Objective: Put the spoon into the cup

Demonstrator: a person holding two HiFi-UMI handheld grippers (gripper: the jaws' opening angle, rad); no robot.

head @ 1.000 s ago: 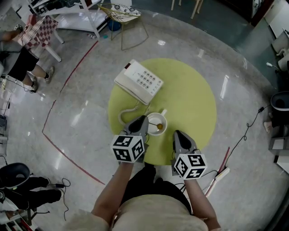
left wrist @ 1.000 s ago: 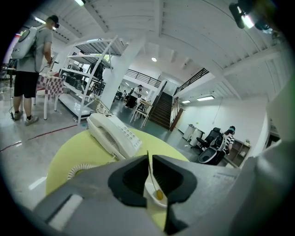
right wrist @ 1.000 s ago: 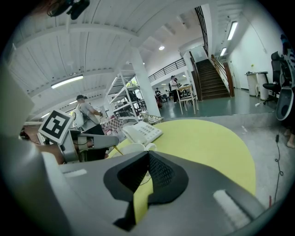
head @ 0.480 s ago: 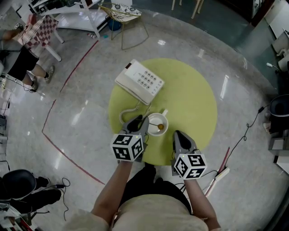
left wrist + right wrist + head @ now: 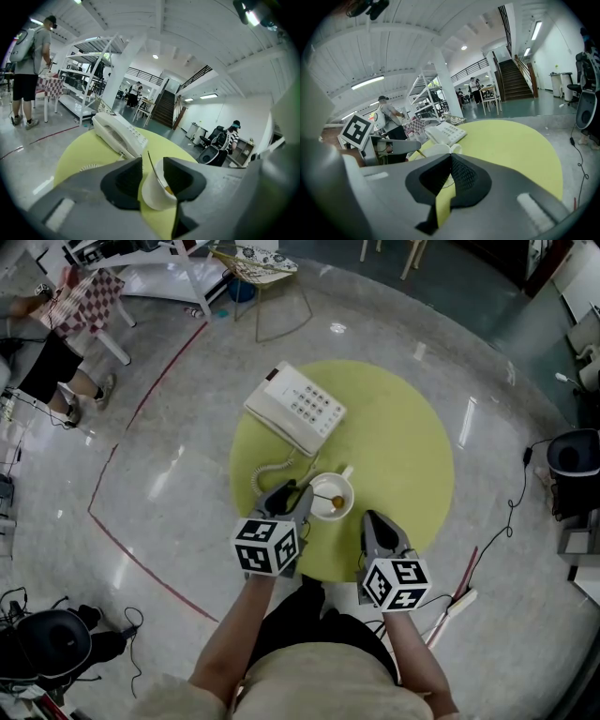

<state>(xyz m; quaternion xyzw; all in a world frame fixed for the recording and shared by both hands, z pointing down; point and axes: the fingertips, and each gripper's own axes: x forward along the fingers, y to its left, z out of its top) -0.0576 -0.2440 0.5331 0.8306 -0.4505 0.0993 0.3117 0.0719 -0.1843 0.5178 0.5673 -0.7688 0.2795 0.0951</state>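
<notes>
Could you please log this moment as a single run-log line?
spoon: in cup, stem leaning out | left tongs: opening, spoon stem between jaws, ungripped | right tongs: shut, empty

Open-plan workshop-office hall, indoors.
White beamed ceiling (image 5: 159,28) with strip lights; staircase (image 5: 513,79) up to a railed mezzanine; metal shelving (image 5: 86,79); office chair (image 5: 211,153); polished grey floor (image 5: 141,512) marked with a red line (image 5: 150,564); a person (image 5: 30,61) standing by a far table.
</notes>
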